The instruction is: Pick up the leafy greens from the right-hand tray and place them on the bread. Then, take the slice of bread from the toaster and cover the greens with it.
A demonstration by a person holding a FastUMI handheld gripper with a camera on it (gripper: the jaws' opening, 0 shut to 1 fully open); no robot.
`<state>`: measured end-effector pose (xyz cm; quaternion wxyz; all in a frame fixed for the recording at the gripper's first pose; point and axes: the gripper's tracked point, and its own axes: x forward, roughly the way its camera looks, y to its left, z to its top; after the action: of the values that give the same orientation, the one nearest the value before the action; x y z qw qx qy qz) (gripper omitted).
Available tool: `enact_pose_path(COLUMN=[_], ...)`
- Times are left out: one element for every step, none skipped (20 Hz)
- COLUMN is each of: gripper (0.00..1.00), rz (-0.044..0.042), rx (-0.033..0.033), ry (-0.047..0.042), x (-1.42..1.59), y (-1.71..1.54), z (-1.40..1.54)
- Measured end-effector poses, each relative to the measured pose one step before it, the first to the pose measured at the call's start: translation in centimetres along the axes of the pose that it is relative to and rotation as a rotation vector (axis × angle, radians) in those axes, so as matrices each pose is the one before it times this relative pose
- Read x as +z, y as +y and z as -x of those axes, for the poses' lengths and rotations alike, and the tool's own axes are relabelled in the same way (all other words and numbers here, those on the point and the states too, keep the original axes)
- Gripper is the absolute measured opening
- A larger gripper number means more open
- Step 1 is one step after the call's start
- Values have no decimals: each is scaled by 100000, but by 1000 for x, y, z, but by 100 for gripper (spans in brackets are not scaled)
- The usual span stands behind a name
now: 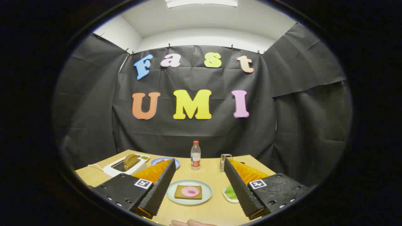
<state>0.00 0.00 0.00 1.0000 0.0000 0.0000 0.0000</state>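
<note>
The gripper (198, 182) hangs above the wooden table (216, 169) with its fingers spread wide and nothing between them, likely held back and high so the whole layout can be taken in before any reach. Between the fingers, on the table, sits a pale green plate (172, 194) carrying a slice of bread (179, 194) topped with a round pink slice of meat (190, 191); this is where the greens are to go. The leafy greens (231, 192) lie on a small white tray (226, 196) just beside that plate, partly hidden behind the right finger, so they are close to their target and a short carry should do

To the left, beyond the left finger, a white toaster (116, 169) holds the second slice of bread (131, 160) upright in its slot, standing proud enough to be pinched from above. A blue plate (157, 161) sits behind it. A water bottle (195, 155) stands upright beyond the green plate, and a small metal object (225, 160), hard to identify, sits near it. Neither seems to block the path to the greens. Part of a hand (191, 223) shows at the near table edge
</note>
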Motion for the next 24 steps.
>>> enact_pose_path(gripper=[95, 95, 95, 95, 95, 95, 95, 95, 95, 95, 95, 95, 95, 95, 95, 95, 95, 95, 95, 95, 95, 95, 95, 95], rz=[-161, 26, 46, 235, 227, -283, -279, 214, 254, 77, -484, -1202, -1117, -649, -290, 124, 367, 398, 355, 122, 210, -29, 10, 136], rx=[-548, -427, -502, -441, -403, 1004, 1508, -928, -1428, -1226, -1251, -517, -10, -516, 14, 247, -670, -392, 6, -370, -435, -51, -144, -507], ry=[-135, -121, -67, 215, 176, -604, -1294, -515, -188, 203, 363, 239, 306, 538, 684, 409, 192, 118, 123, 254, 533, 377, 613, 817], x=[62, -108, -34, -60, -43, 51, 319, 77, -41, -234, -72, -84, -54, -231, -258, -298, -92, -182, -203, -113, -183, -262, -222, -346], y=[-298, -302, -191, -155, -223, 68, 192, -463, -673, -447, -428, -348, -158, -362, -323, -125, -397, -448, -134, -320, -429, -341, -404, -560], z=[41, -103, -47, 53, -45, -138, 60, -47, -22, -166, -161, -129, -194, -267, -321, -211, -191, -237, -320, -238, -231, -253, -337, -456])
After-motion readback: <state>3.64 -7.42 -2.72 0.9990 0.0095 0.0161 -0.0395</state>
